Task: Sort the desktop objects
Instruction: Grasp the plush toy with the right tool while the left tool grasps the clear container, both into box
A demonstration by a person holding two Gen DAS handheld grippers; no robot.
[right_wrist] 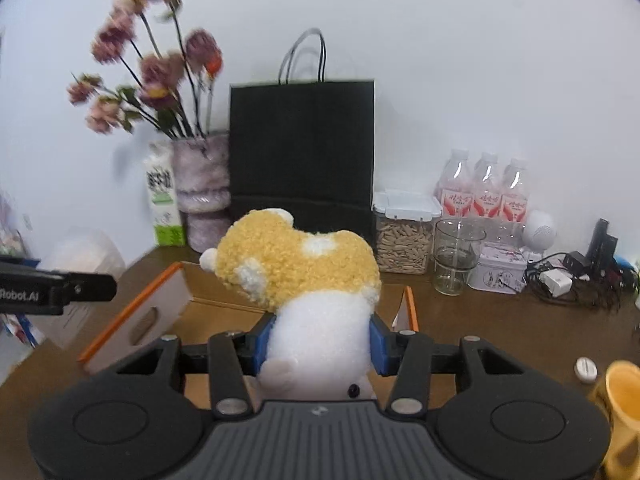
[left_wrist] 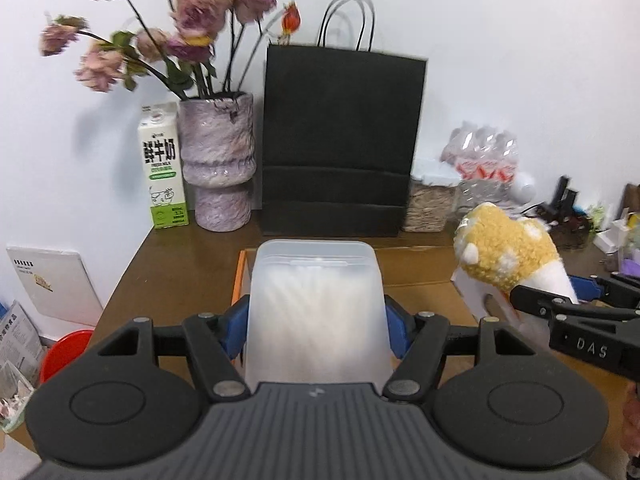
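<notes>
Mid-sort: left hand-held gripper (left_wrist: 316,328) clamping a translucent plastic container (left_wrist: 316,300), right hand-held gripper (right_wrist: 320,340) squeezing a plush toy (right_wrist: 304,280), both being carried above the open cardboard box (right_wrist: 136,320); neither yet lying inside, tabletop (right_wrist: 500,328) clutter remaining.

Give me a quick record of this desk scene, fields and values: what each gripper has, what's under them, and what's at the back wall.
left gripper: shut on frosted plastic box
right gripper: shut on plush toy
below: open cardboard box on brown desk
back wall: black paper bag, vase of flowers, milk carton
right side: water bottles, glass
</notes>
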